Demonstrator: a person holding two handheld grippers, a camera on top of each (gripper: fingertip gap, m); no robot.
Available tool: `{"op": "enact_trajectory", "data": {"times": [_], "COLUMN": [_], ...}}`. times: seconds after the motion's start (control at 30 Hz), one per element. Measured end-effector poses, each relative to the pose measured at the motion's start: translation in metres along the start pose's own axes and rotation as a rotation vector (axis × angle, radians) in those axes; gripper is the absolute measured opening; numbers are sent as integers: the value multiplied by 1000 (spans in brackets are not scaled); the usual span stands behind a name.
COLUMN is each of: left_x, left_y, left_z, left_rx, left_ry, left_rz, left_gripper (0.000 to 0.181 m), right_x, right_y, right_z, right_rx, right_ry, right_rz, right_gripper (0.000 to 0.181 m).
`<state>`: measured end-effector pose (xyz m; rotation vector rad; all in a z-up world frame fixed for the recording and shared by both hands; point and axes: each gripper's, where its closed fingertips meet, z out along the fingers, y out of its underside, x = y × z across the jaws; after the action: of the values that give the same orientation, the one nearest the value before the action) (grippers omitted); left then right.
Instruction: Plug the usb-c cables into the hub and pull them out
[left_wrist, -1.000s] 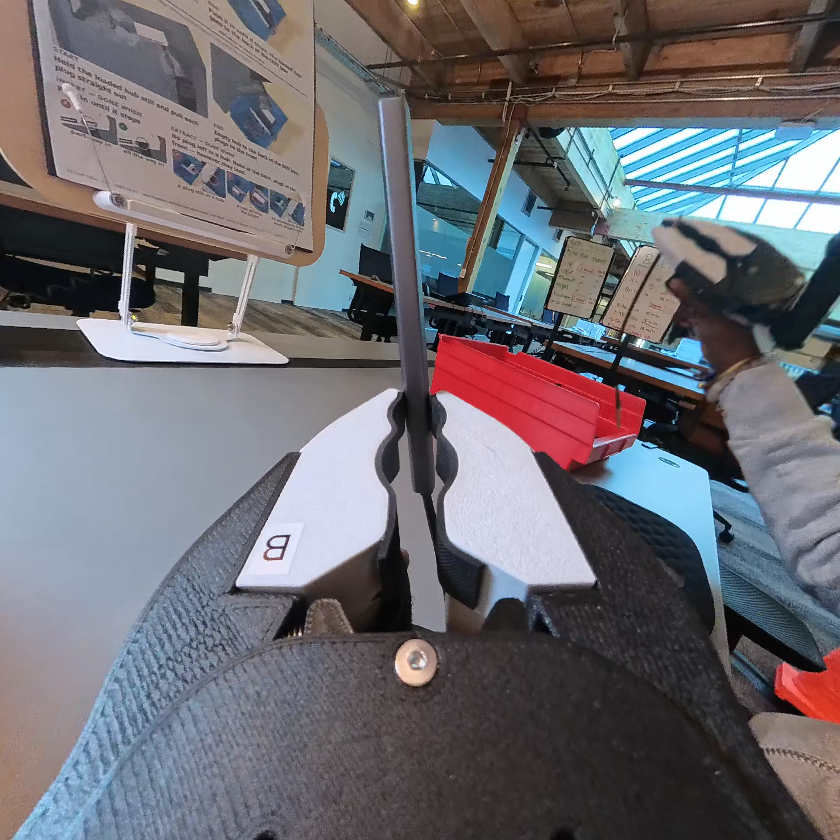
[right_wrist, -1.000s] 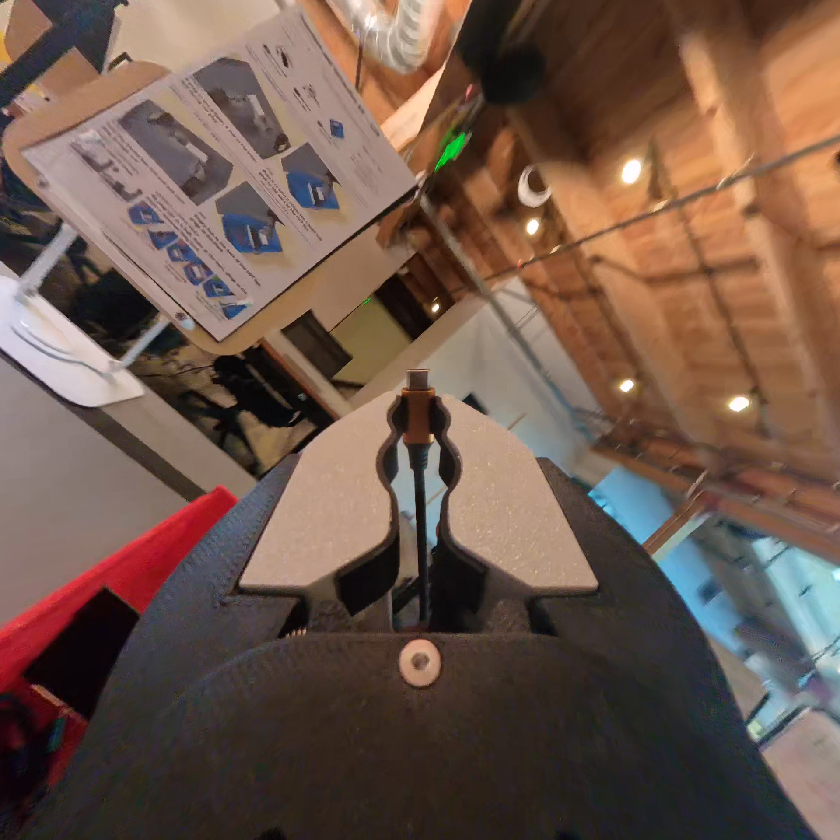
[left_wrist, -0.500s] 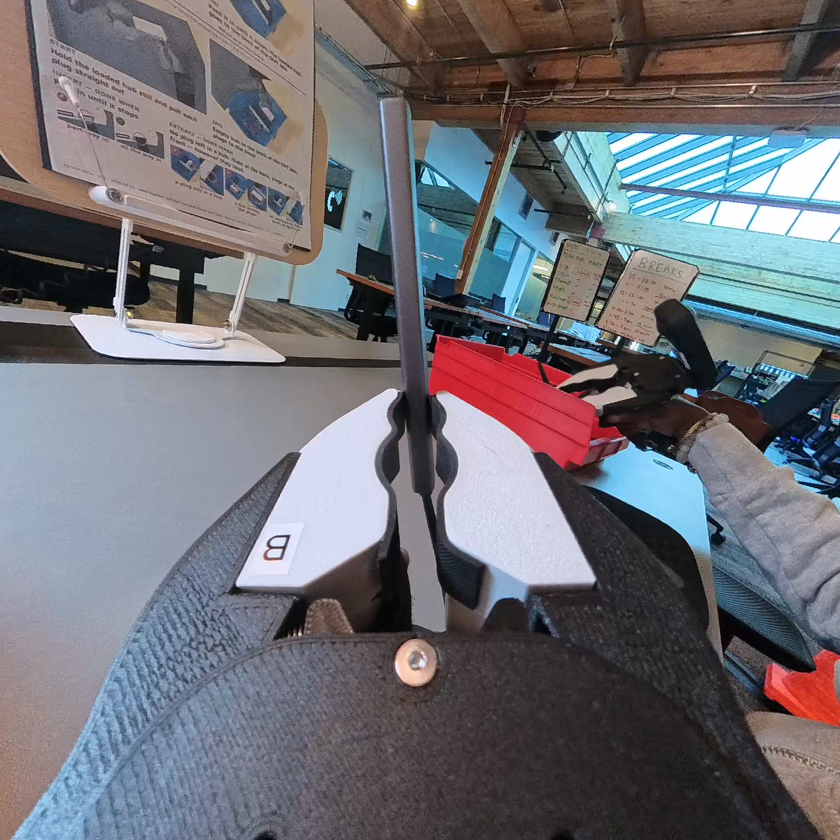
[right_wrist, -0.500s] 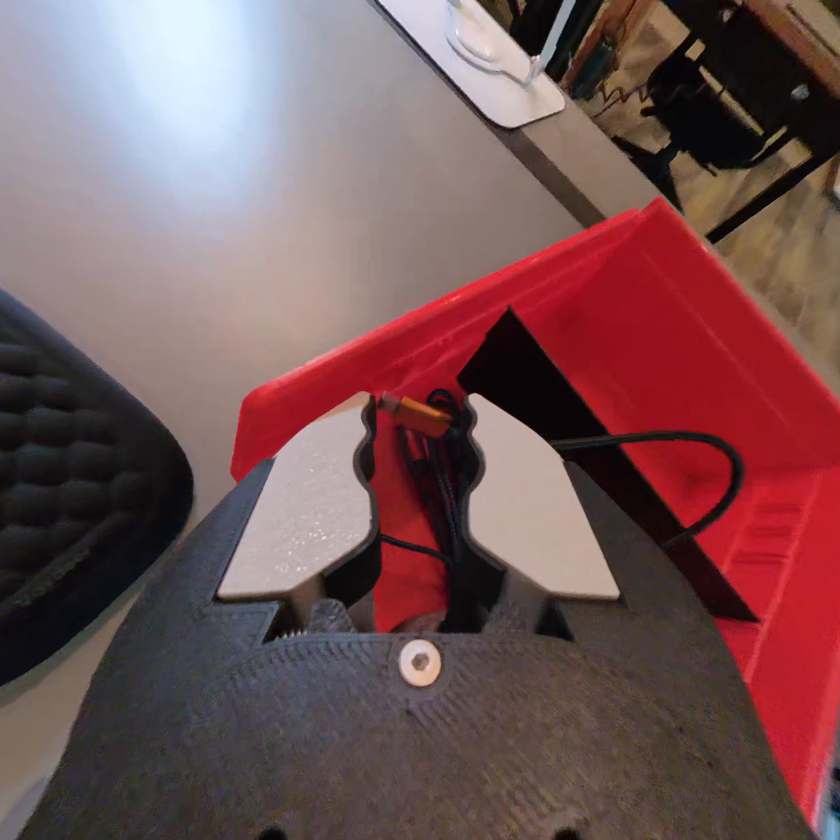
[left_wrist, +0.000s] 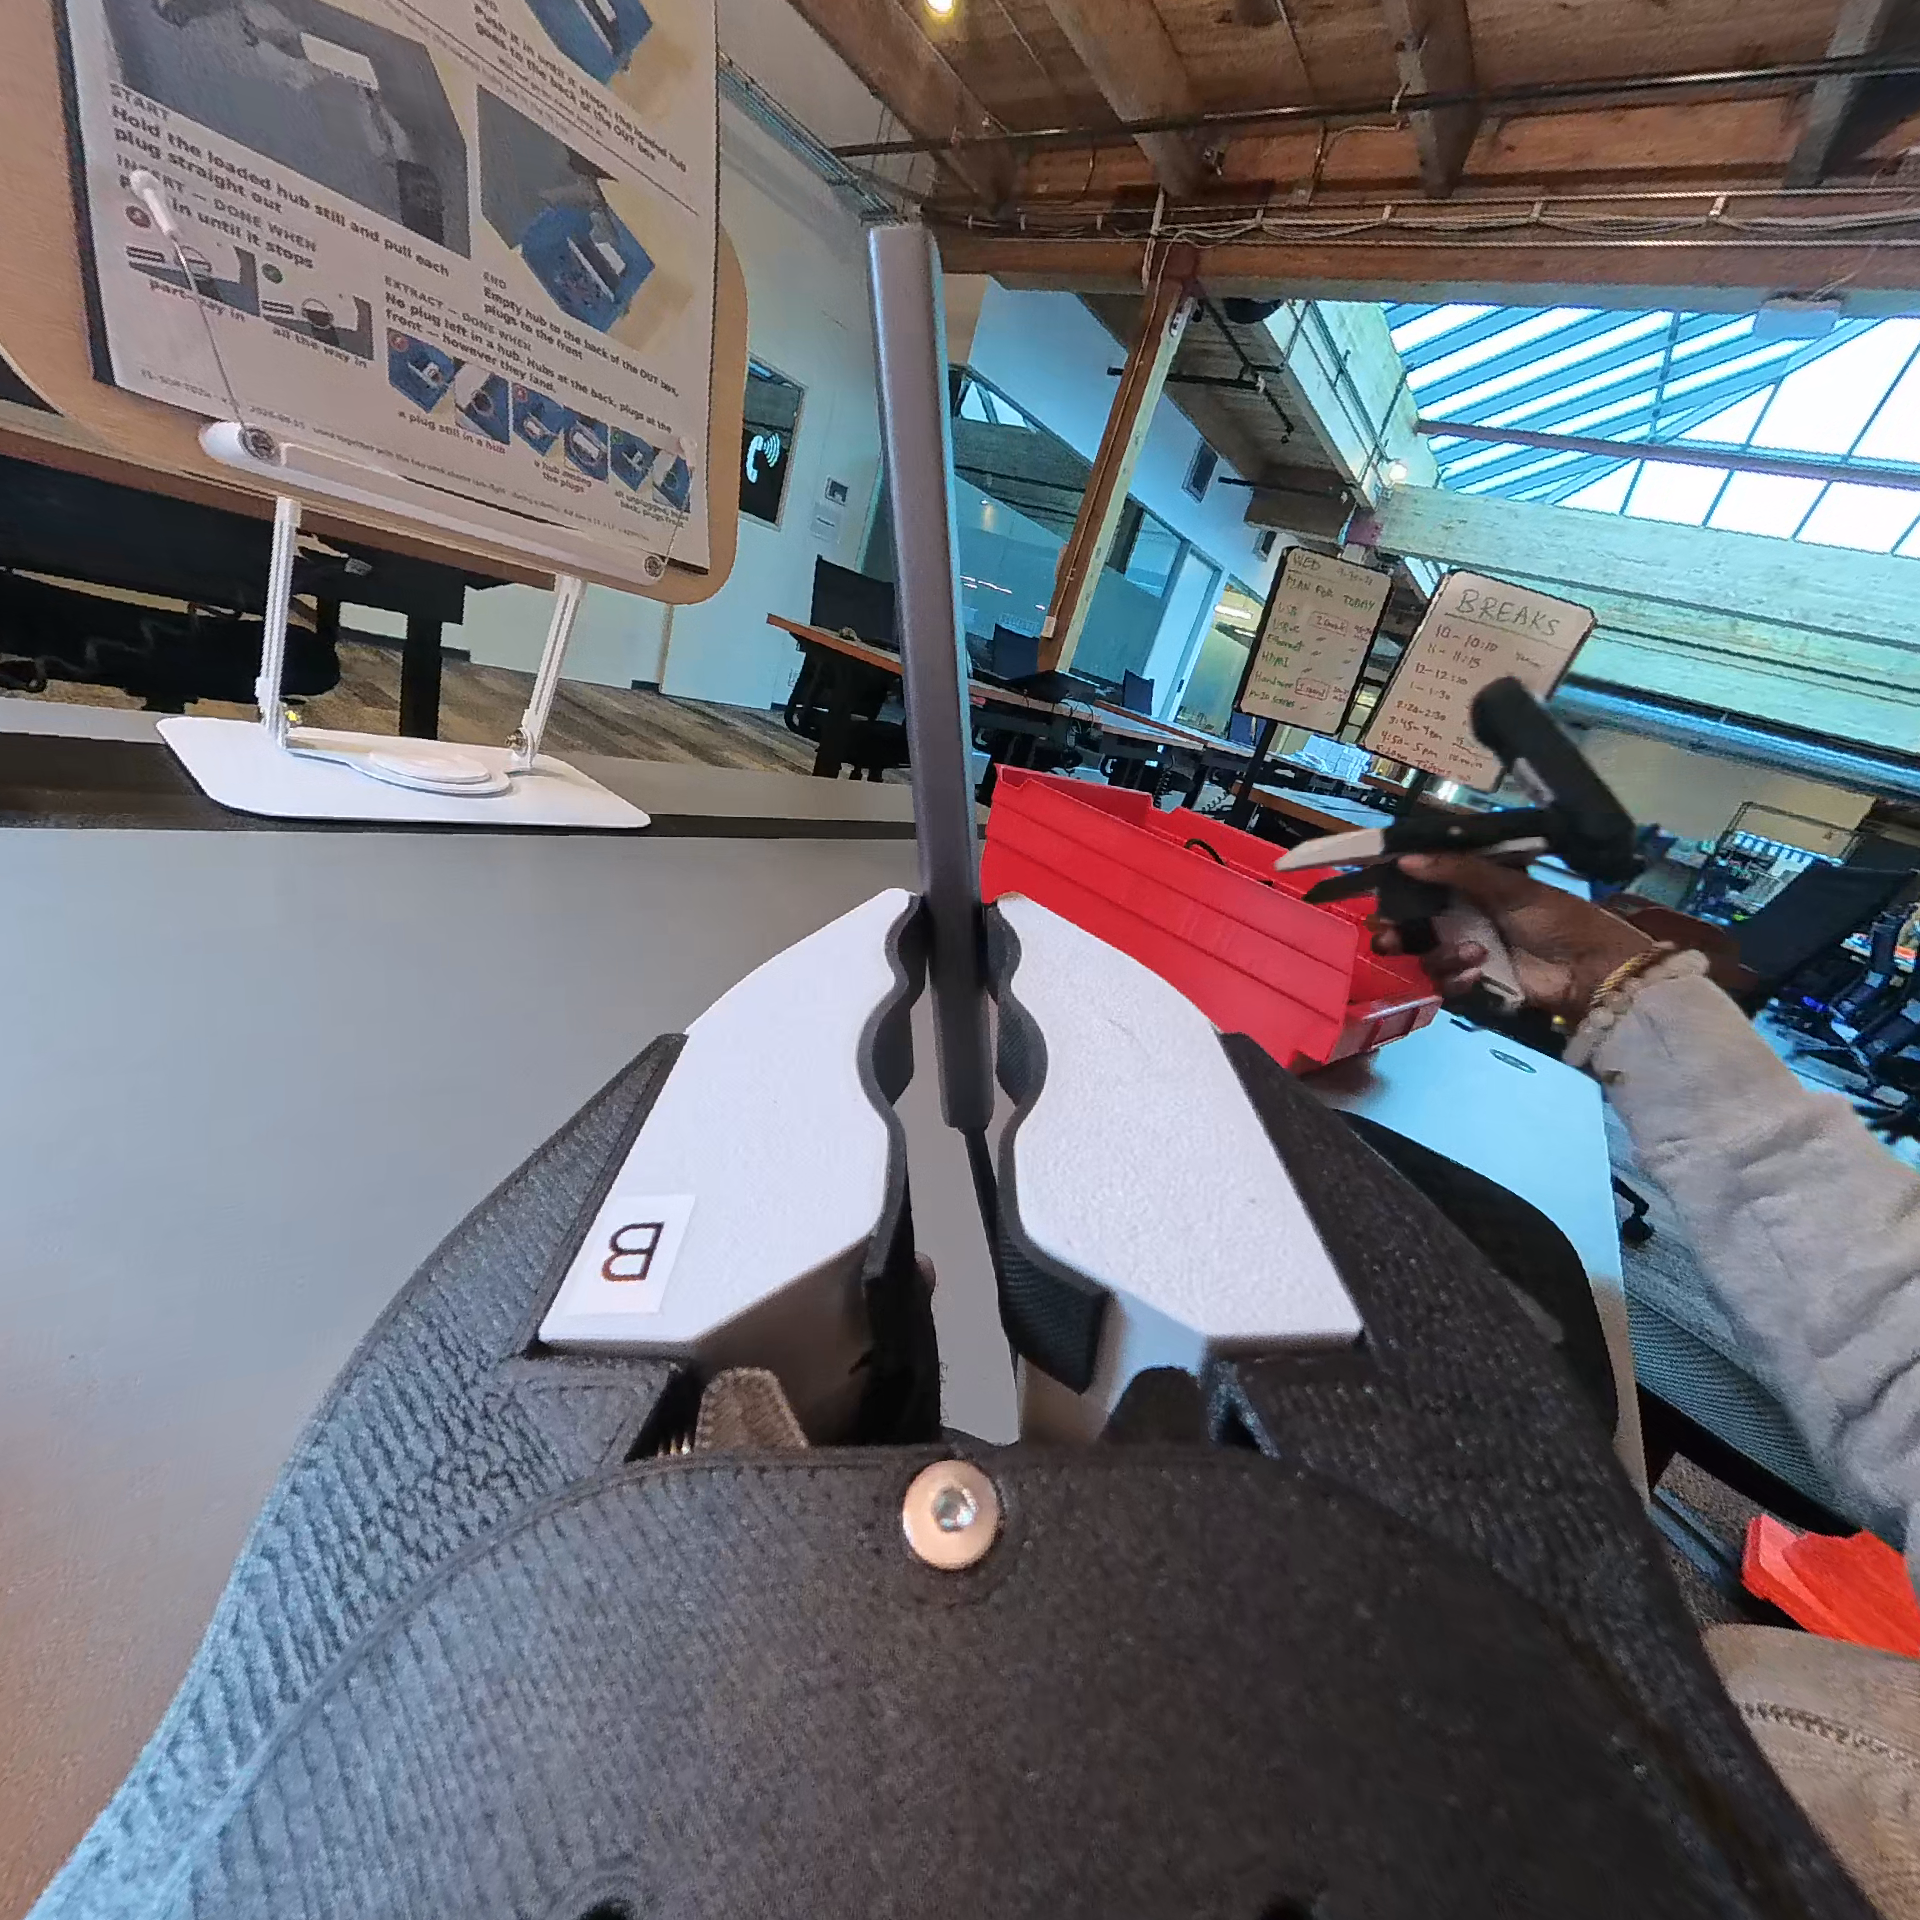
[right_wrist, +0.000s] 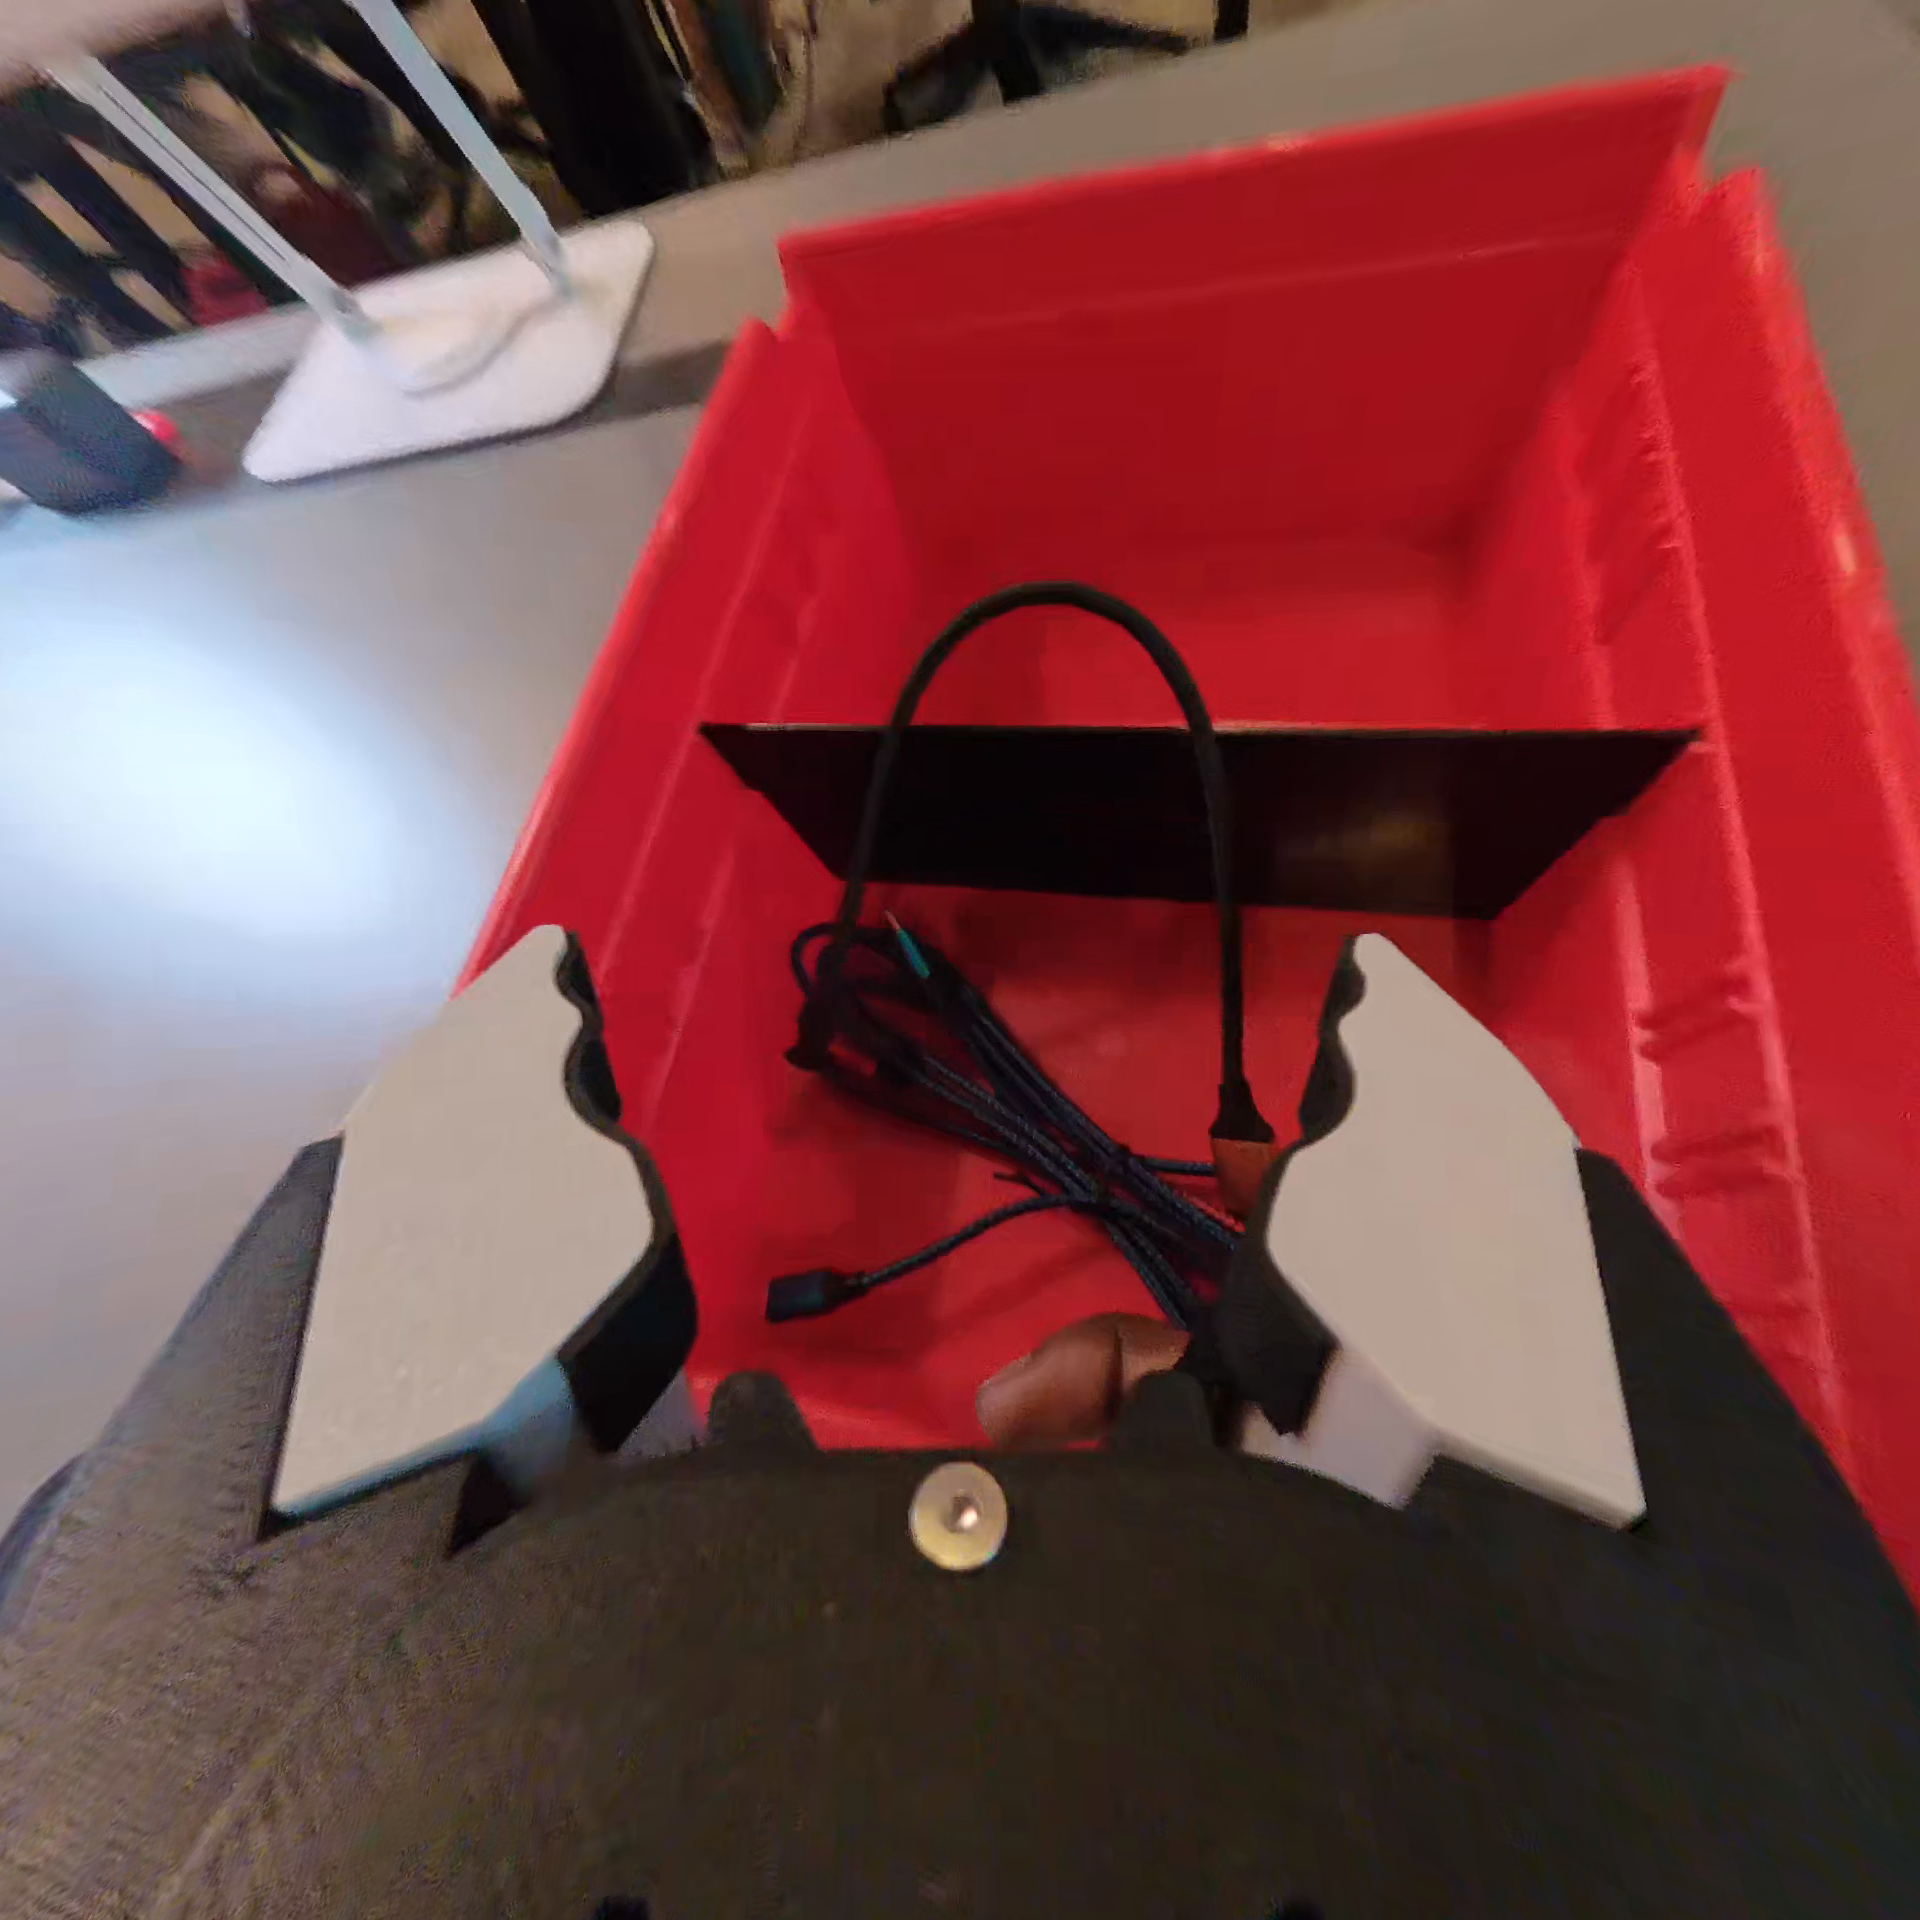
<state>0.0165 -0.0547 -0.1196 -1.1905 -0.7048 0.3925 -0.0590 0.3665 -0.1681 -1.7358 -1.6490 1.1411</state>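
Observation:
My left gripper (left_wrist: 951, 914) is shut on the grey hub (left_wrist: 920, 582), held edge-on and upright above the grey table (left_wrist: 312, 1039). My right gripper (right_wrist: 956, 956) is open above the red bin (right_wrist: 1195, 416). The black cable with the orange plug (right_wrist: 1242, 1164) lies in the bin's near compartment, looped over the black divider (right_wrist: 1351, 821), its plug beside my right finger. Other black cables (right_wrist: 987, 1081) lie bundled under it. In the left wrist view the right gripper (left_wrist: 1340, 862) hovers open over the red bin (left_wrist: 1174, 904), held by a hand.
An instruction sheet on a white stand (left_wrist: 395, 769) stands at the table's far edge; its base also shows in the right wrist view (right_wrist: 457, 364). A grey-sleeved arm (left_wrist: 1766, 1195) reaches in from the right. The bin's far compartment (right_wrist: 1247, 582) holds only the cable's loop.
My right gripper swung down over the red bin, opened and let go of the orange-plug cable, which now lies in the bin. My left gripper has kept the hub still.

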Motion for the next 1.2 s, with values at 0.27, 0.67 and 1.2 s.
{"op": "enact_trajectory", "data": {"times": [0.27,0.67,1.2], "left_x": [-1,-1,-3], "left_y": [0,-1,0], "left_z": [0,-1,0], "left_rx": [2,10,3], "left_ry": [-2,-5,-12], "left_rz": [-11,-10,-22], "left_gripper": [10,11,10], "right_x": [21,13,15], "right_y": [12,-18,41], "right_z": [46,7,-6], "right_rx": [-198,-14,-540], "right_ry": [231,242,-76], "right_rz": [-94,-436,-1418], "right_gripper": [112,10,13]}}
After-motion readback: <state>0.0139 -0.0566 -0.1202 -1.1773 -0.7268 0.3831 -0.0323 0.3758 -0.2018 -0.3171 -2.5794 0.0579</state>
